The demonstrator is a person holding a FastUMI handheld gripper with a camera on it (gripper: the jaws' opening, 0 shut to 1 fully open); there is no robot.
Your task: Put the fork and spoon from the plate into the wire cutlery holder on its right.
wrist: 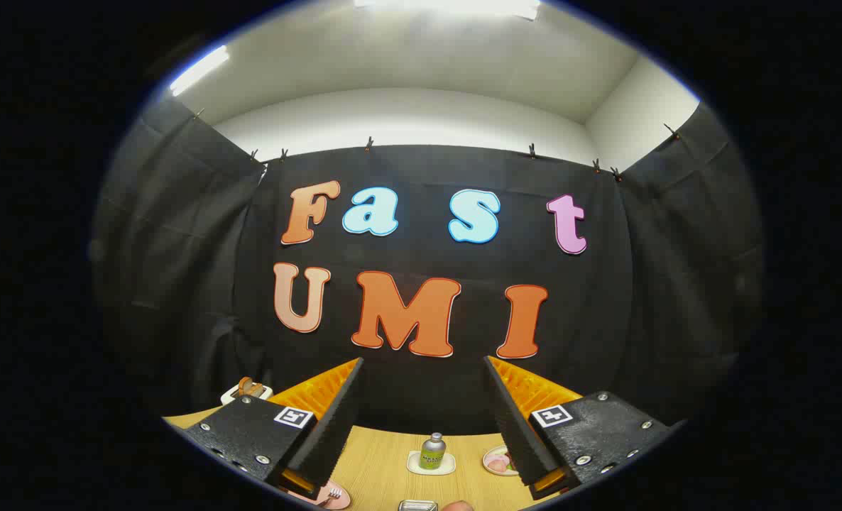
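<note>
Below the left finger, a pink plate (334,495) lies on the wooden table (378,461), and the tines of a fork (334,492) rest on it; most of the plate is hidden by that finger, and no spoon can be made out on the part that shows. A metallic rim (418,505) sits low on the table between the fingers, too cropped to identify. Just beside it is a small rounded pinkish shape (456,506), also too cropped to identify.

The gripper (421,419) is raised above the table, and its two black foam-faced fingers (332,419) stand wide apart with nothing between them. Each finger has an orange ribbed backing and a black base carrying a square marker.

Beyond the fingers, centred in the gap, a small green-labelled bottle (432,452) stands upright on a pale square coaster (431,465). Near it, partly behind the right finger, a small dish (498,461) holds pink items. Past the left finger, a white holder (247,389) with brown items sits near the table's far edge.

Black cloth (179,284) walls the booth behind the table.
</note>
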